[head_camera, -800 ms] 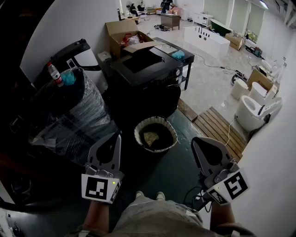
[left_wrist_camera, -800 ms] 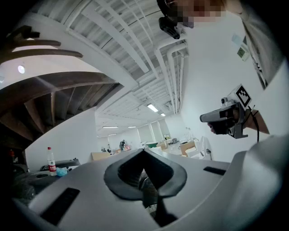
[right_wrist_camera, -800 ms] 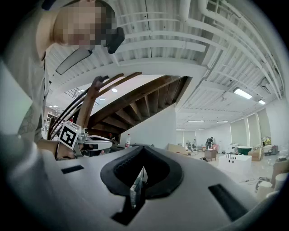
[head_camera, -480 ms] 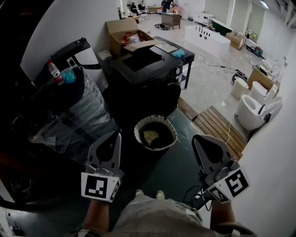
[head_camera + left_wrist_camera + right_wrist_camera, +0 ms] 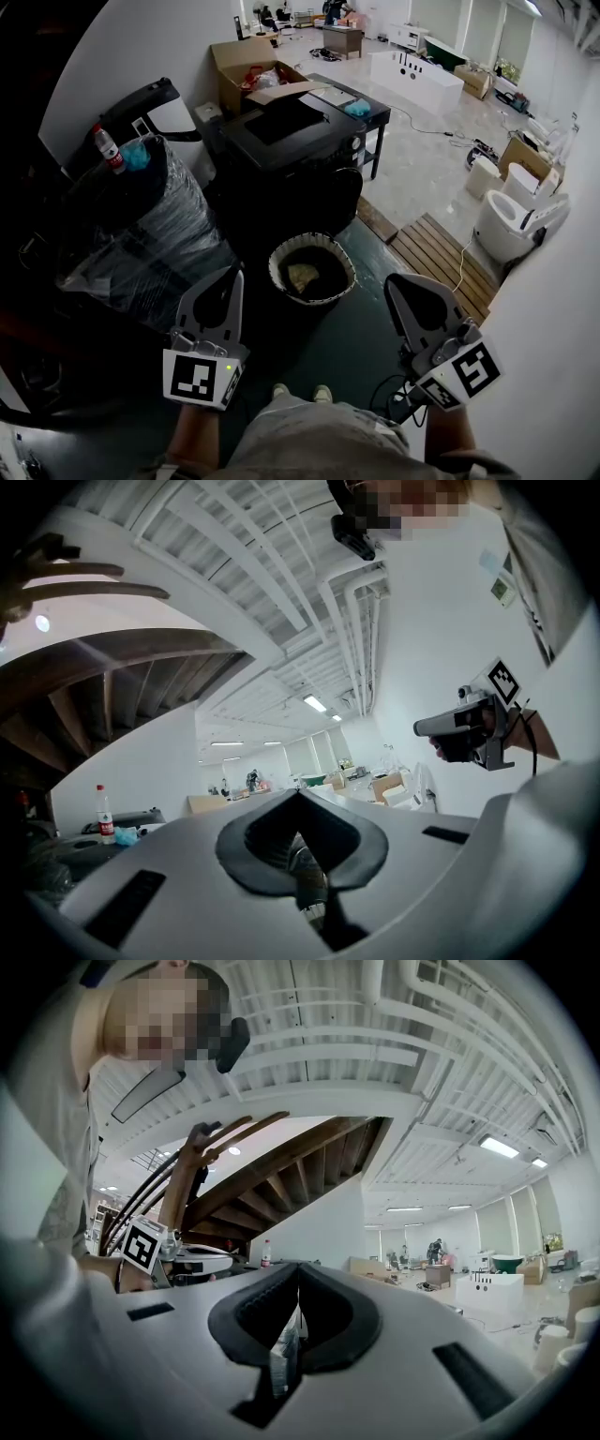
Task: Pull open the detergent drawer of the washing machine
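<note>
The black washing machine (image 5: 286, 141) stands a step or two ahead, past a round basket (image 5: 312, 272). Its round door (image 5: 333, 202) faces me. The front is too dark to make out the detergent drawer. My left gripper (image 5: 234, 275) is held low at the left, well short of the machine, with its jaws together and nothing in them. My right gripper (image 5: 397, 282) is level with it at the right, also shut and empty. The left gripper (image 5: 298, 792) and the right gripper (image 5: 298, 1266) each look out level over the room with tips meeting.
A black plastic-wrapped bundle (image 5: 150, 234) with a water bottle (image 5: 109, 150) on top stands left of the machine. An open cardboard box (image 5: 246, 58) is behind it. A wooden pallet (image 5: 441, 258), a white toilet (image 5: 511, 225) and a white wall are on the right.
</note>
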Demonstrator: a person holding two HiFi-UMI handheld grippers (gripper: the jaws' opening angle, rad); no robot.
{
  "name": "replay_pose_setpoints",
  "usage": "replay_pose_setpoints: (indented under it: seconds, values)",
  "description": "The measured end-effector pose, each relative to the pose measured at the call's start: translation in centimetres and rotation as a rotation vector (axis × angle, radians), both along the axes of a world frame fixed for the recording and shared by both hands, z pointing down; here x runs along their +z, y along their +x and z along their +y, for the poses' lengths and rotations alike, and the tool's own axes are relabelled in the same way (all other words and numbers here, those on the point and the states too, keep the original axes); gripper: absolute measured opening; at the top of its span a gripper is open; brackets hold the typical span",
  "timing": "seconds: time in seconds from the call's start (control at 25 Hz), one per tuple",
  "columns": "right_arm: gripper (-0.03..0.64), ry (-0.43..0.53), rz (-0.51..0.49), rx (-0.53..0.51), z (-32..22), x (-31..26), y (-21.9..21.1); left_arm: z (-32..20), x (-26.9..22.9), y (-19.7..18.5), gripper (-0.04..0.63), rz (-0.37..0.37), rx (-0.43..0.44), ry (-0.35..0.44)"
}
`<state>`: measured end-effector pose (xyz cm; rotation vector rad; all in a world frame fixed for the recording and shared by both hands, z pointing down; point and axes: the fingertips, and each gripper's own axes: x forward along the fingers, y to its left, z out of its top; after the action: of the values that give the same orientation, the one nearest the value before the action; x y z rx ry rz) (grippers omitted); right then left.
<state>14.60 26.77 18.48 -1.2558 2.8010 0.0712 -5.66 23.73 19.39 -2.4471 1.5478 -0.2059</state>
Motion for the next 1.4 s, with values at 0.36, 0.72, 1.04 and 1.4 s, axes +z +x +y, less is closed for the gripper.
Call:
replay_pose_setpoints:
  seconds: [0.36, 0.72, 1.04, 1.4]
  values:
    - [0.337, 0.032, -0.046, 0.092, -0.6, -0.2, 1.6, 0.0, 0.0, 0.4, 0.015, -0.003, -0.011, 0.008]
    - [0.342, 0.022, -0.064, 0.091, -2.5, 0.5, 1.7, -1.6, 1.2, 0.0, 0.015, -0.009, -0.020, 0.000]
    - [0.342, -0.019, -0.033, 0.071, -7.2, 2.4, 0.0, -6.5, 2.5, -1.1, 0.015, 0.012, -0.016, -0.006]
    - [0.342, -0.160, -0.123, 0.060, -16.7, 5.2, -2.2, -15.2, 4.9, -3.3, 0.015, 0.026, -0.012, -0.062]
